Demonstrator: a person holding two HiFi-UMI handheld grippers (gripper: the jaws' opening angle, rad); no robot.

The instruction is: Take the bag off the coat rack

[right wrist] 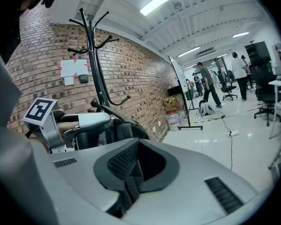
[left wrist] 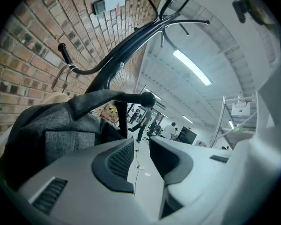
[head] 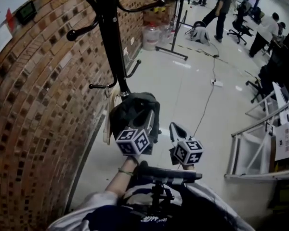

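Brick wall (head: pixel 38 105) on your left, papers (right wrist: pixel 74 69) pinned high on it, pale glossy floor (head: pixel 183 95) ahead of you, white cable (head: pixel 209 93) trailing across it, office chairs (head: pixel 241 25) and people (head: pixel 221 4) at the far end, strip light (left wrist: pixel 192 68) above you.

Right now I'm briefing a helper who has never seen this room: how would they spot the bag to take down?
Find the brick wall and the black coat rack standing by it. On a low hook hangs the bag, dark grey fabric, its strap over the hook's ball end. Its only neighbour there is a pale item tucked behind it.
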